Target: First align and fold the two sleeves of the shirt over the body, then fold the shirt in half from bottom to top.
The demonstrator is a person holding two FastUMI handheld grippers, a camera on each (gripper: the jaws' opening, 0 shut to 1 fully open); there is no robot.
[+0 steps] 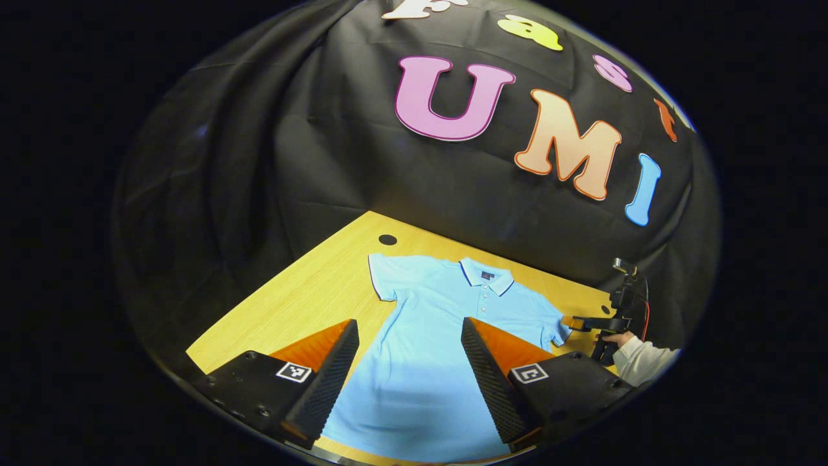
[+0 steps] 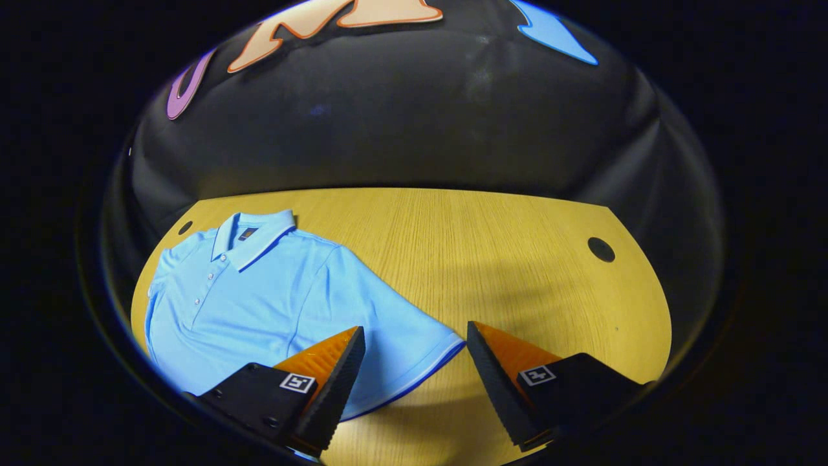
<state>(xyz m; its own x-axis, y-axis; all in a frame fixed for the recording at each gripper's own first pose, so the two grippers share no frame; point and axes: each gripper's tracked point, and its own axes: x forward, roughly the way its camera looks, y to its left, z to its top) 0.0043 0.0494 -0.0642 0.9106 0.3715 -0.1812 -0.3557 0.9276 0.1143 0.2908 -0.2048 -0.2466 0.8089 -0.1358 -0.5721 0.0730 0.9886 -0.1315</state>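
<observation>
Bright overhead light falls on the yellow wooden table (image 2: 453,259), soft shadows near; the far black cloth stays dim, edges bowed by fisheye.

Shirt (image 1: 440,323) flat on table (image 1: 310,291)

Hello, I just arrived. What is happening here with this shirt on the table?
A person is about to fold a light blue polo shirt that lies flat and face up on a wooden table, sleeves spread out. The person holds a gripper in each hand. The right gripper hovers with open jaws at the hem of one sleeve. The left gripper hangs open above the shirt's body. Neither holds cloth, and no fold is made yet.
</observation>
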